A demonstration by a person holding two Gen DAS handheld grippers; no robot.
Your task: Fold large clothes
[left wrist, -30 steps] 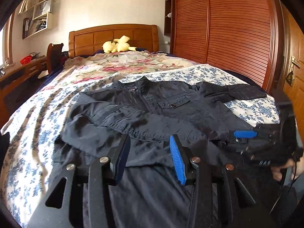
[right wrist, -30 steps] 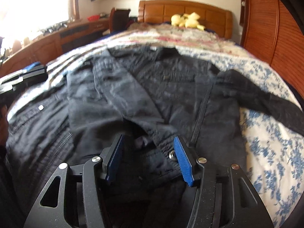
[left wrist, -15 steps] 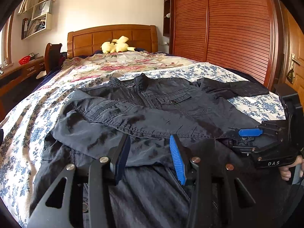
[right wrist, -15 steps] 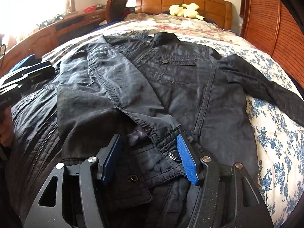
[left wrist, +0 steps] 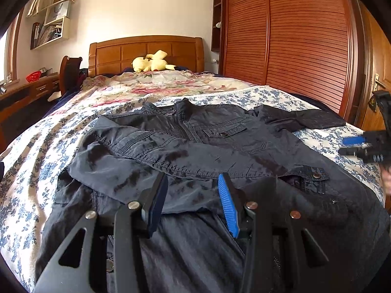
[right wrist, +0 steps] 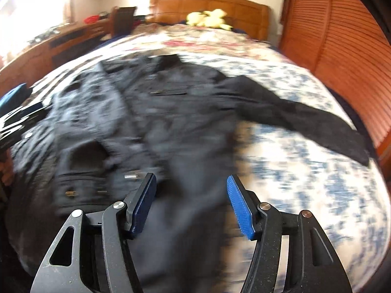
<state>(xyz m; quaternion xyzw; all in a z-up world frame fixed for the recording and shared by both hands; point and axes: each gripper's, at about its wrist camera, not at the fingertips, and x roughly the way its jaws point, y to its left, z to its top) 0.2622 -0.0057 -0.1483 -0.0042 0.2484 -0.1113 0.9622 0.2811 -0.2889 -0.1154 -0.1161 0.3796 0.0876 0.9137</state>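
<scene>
Left wrist view: left gripper has its jaws parted with nothing clamped, same gap as before, hovering low over the dark jacket. One sleeve lies folded across the chest just ahead of the fingertips, cuff ahead to the right. The right gripper has pulled off that cuff since 0.5 s ago and now sits far right, clear of the cloth. The other sleeve is spread out ahead-right on the floral bedspread. Plush toy and headboard far ahead, louvred wardrobe hard right.

Right wrist view, motion-blurred: right gripper jaws wide, wider than before, nothing held; 0.5 s ago they straddled the cuff. Jacket ahead and left, bare bedspread to the right, unfolded sleeve running to the bed's right edge.
</scene>
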